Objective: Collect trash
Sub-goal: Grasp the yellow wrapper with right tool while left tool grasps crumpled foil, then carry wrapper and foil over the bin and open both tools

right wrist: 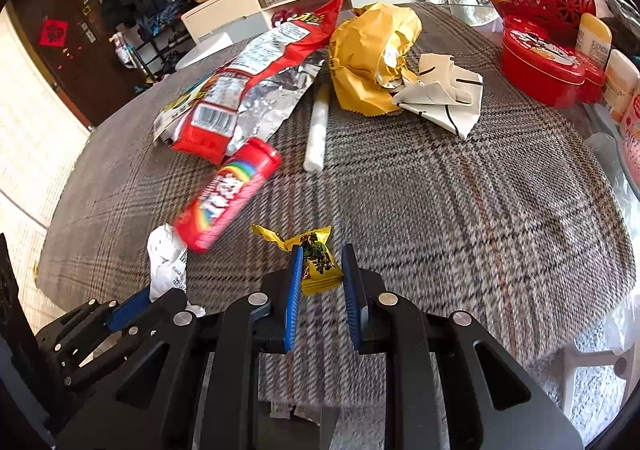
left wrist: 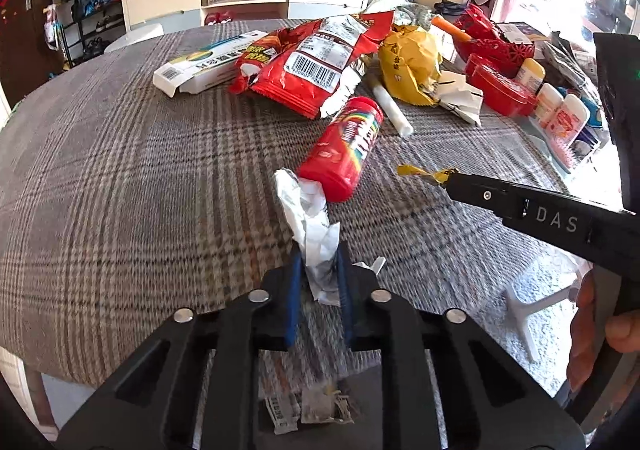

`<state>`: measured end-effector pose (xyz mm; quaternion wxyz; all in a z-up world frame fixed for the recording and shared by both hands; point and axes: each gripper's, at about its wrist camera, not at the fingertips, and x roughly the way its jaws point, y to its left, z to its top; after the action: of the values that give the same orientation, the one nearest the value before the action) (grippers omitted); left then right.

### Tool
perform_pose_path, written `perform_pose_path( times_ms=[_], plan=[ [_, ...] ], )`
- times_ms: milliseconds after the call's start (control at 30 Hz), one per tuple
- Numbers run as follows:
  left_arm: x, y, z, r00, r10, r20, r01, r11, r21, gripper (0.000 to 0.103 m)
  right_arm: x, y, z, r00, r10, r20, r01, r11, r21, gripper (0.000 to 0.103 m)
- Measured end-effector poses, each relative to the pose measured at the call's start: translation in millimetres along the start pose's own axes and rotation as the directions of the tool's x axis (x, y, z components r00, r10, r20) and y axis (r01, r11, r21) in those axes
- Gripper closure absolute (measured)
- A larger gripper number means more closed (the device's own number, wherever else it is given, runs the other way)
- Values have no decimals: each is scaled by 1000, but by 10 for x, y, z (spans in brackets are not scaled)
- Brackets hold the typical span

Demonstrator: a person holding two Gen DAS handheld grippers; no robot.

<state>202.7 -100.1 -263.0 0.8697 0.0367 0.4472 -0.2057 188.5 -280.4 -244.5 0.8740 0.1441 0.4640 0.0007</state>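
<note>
Left wrist view: the left hand-held gripper pinches a crumpled white paper above the table, just beside a lying red tube. The right hand-held gripper grips a yellow candy wrapper; more bags lie beyond.

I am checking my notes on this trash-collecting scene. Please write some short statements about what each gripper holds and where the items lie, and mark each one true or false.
1. The left gripper is shut on crumpled white paper. True.
2. The right gripper holds a red candy tube. False: it holds a small yellow snack packet; the red candy tube lies on the plaid tablecloth.
3. The big red snack bag lies torn open, silver lining showing. True.
4. The white stick stands upright. False: it lies flat.
5. The crumpled yellow bag lies beyond the candy tube. True.
</note>
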Motion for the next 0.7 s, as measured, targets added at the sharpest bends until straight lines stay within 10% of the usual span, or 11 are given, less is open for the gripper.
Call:
perform_pose_path(
  times_ms=[700],
  plan=[
    [-869,121,-1235,997,37,-68,-39,999,-35,91,-466,543,-1083,995,63,-72,-64,998,-21,82]
  ],
)
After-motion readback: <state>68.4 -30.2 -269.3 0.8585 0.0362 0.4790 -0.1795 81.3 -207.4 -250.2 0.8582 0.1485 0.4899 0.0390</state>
